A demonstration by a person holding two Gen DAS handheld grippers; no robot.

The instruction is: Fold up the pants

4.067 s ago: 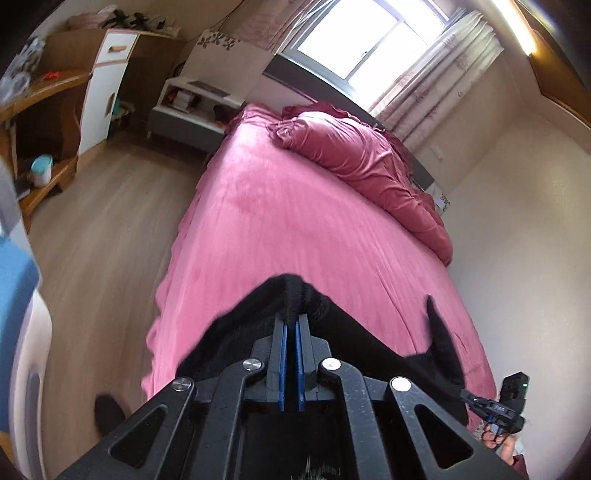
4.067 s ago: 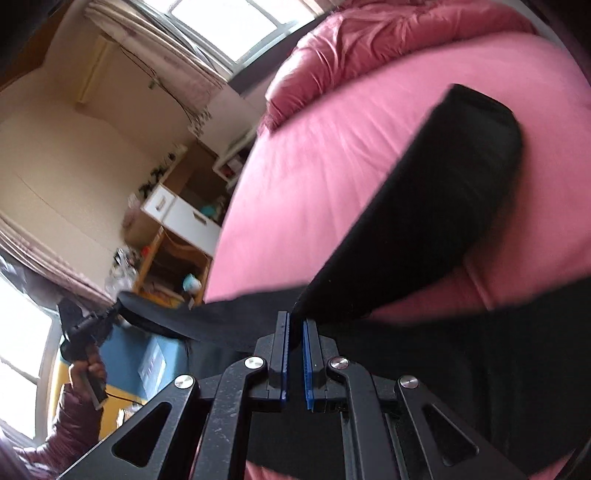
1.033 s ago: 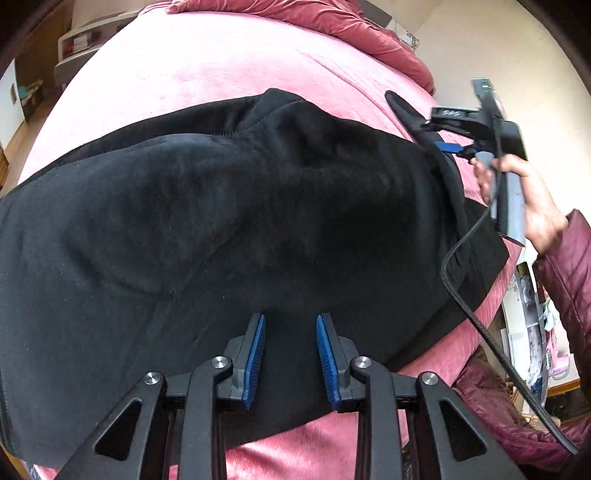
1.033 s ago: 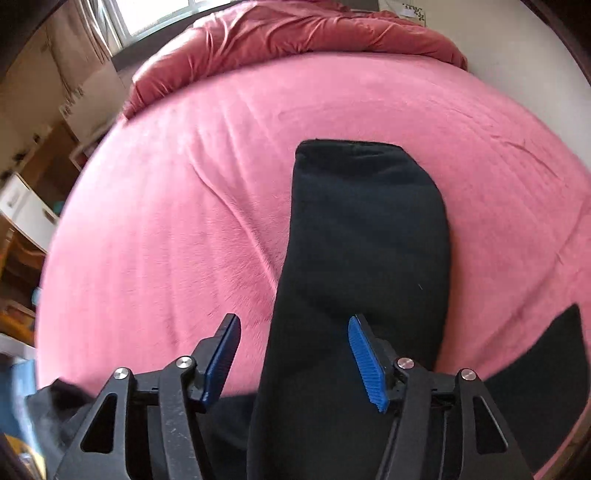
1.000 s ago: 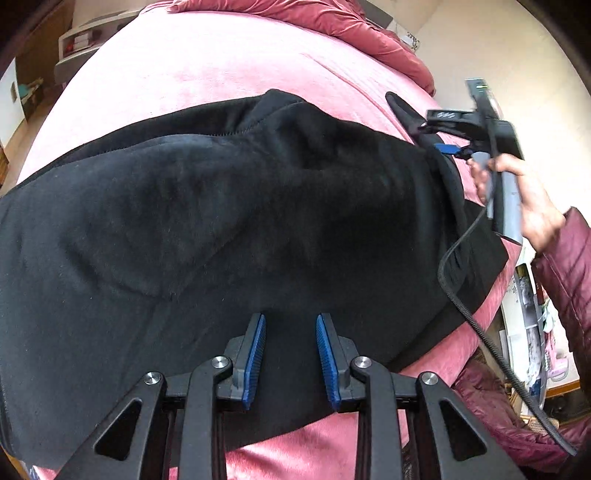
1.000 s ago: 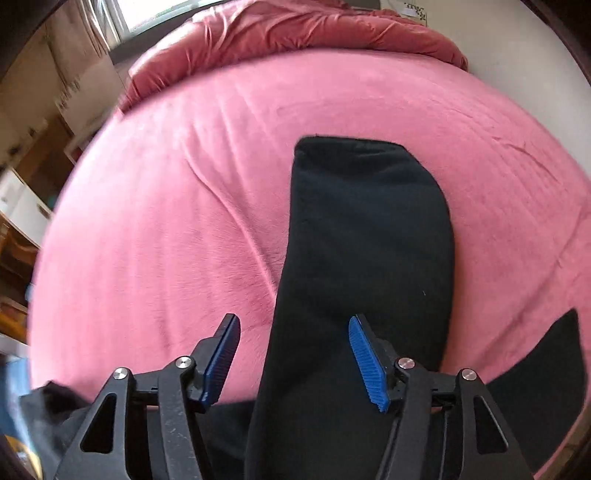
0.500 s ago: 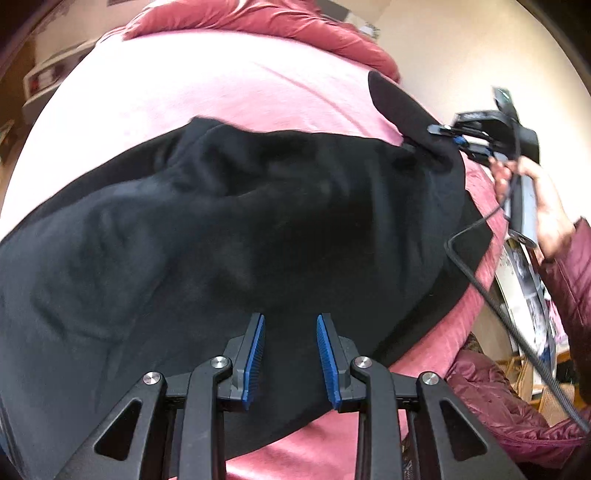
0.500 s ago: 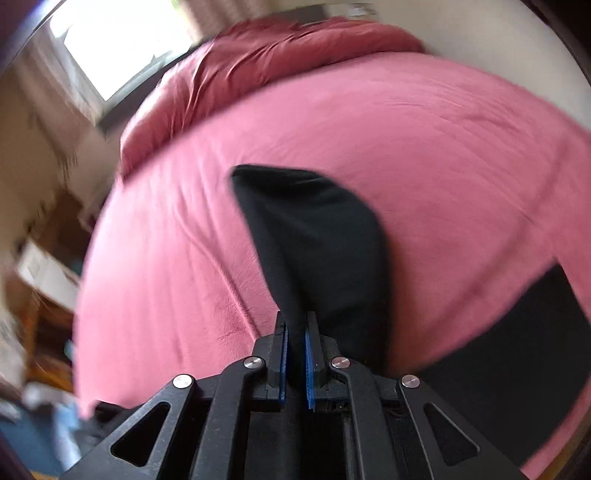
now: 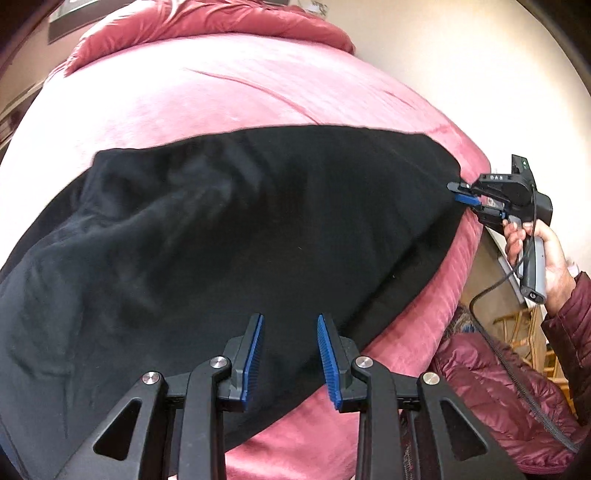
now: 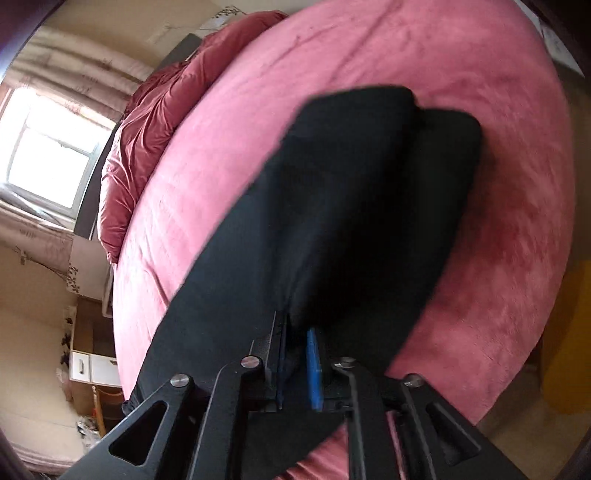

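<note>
Black pants (image 9: 229,229) lie spread across the pink bed (image 9: 221,88). My left gripper (image 9: 290,354) is open, hovering just over the near edge of the pants, holding nothing. In the left wrist view my right gripper (image 9: 460,192) is at the far right corner of the pants, pinching the cloth. In the right wrist view the right gripper (image 10: 295,362) is shut on the black pants (image 10: 351,192). One leg is lifted and partly over the other leg, which lies flat on the bed (image 10: 517,92).
A rumpled dark pink duvet (image 9: 207,22) lies at the head of the bed. The person's arm in a maroon puffer jacket (image 9: 517,398) and a cable are at the right. A window (image 10: 44,147) and a white cabinet (image 10: 92,365) stand beyond the bed.
My right gripper closed on a pant leg and has carried it sideways, toward the other leg. My left gripper stayed open over the near edge of the pants.
</note>
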